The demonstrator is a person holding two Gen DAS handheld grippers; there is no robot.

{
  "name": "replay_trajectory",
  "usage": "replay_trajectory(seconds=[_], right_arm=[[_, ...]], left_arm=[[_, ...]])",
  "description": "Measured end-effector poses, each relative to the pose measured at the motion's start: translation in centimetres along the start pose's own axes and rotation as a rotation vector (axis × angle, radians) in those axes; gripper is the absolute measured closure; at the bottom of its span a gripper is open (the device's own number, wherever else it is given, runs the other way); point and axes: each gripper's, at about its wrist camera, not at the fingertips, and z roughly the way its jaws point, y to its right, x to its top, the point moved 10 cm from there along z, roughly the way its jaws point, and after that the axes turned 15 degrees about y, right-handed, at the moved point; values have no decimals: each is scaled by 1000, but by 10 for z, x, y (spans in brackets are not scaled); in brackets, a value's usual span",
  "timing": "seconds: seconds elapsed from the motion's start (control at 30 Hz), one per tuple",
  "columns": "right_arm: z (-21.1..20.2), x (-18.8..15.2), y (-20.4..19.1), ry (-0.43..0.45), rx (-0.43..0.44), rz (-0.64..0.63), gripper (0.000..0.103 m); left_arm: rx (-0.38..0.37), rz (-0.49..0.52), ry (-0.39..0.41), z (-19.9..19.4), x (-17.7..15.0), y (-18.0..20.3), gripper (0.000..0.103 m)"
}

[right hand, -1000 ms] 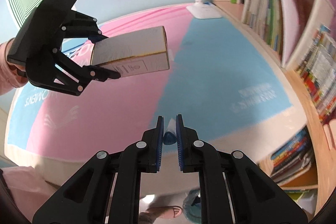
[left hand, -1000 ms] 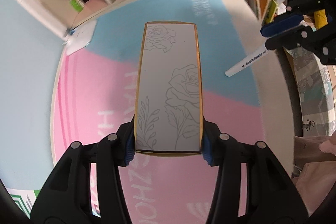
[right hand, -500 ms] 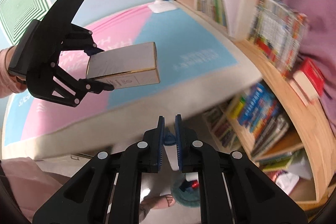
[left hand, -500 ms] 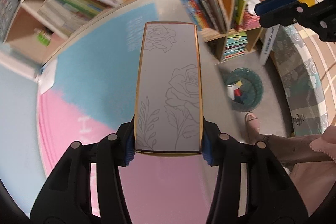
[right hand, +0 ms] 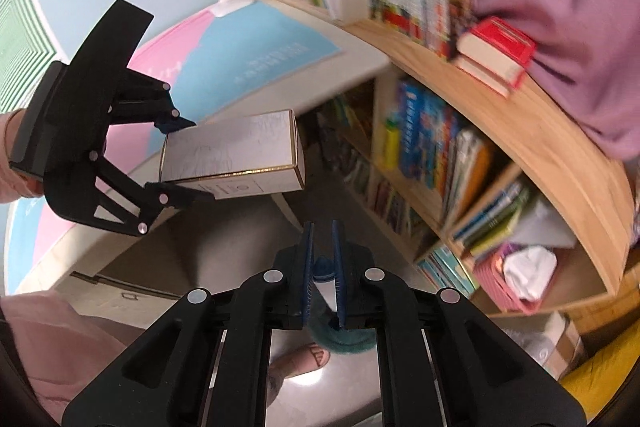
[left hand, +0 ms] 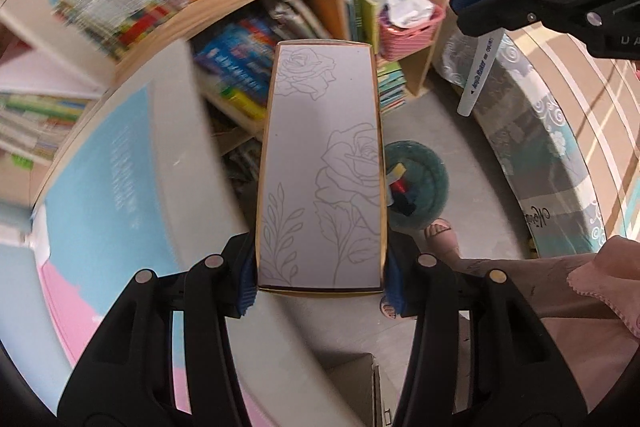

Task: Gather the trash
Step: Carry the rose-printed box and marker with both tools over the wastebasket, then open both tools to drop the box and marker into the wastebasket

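Left wrist view. Box [left hand: 322, 163]: long, flat, pale grey face with line-drawn roses and a leaf sprig, thin gold edging. Left gripper [left hand: 321, 281] points steeply down; its jaws are clamped on the box's near end, blue pads pressed against both long sides, the rest of the box running forward past the fingertips. Box is carried in the air beyond the edge of the surface [left hand: 188, 163], above the grey floor. Round teal bin [left hand: 420, 183] sits on the floor just right of the box in frame, partly hidden behind it, with small red, yellow and dark scraps inside. A sandalled foot [left hand: 440, 237] stands beside the bin. Right gripper [left hand: 486, 9] enters at upper right, gripping a white marker [left hand: 478, 75] with blue lettering; the marker hangs downward from the jaws, its free end lowest. Wooden bookshelf [left hand: 280, 11] behind, blurred.

Right wrist view. Right gripper [right hand: 322, 259] also points downward, jaws drawn nearly together on the marker's blue cap end [right hand: 323, 267], which shows between the pads; the shaft is mostly hidden. Teal bin [right hand: 344, 333] lies directly below the jaws, partly covered by them. Left gripper [right hand: 176, 163] at left, held by a hand [right hand: 16, 163] in a pink sleeve, box [right hand: 232, 155] sticking out sideways from its jaws, clear of the surface [right hand: 352, 55].
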Motion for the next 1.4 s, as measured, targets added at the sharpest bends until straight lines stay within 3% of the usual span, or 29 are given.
replay_trajectory(seconds=[0.47,1.33,1.4], right_arm=[[-22,-49,44,-22,-47,107,93],[-8,-89,51,-79,-14,195,89],[-7,-90,54,-82,-24,199,82]], left_arm=[[-92,73,-56,42,19,63,56],[-167,95,-131,81,7,104,55],[-165,101,-131,84,9,106,39]])
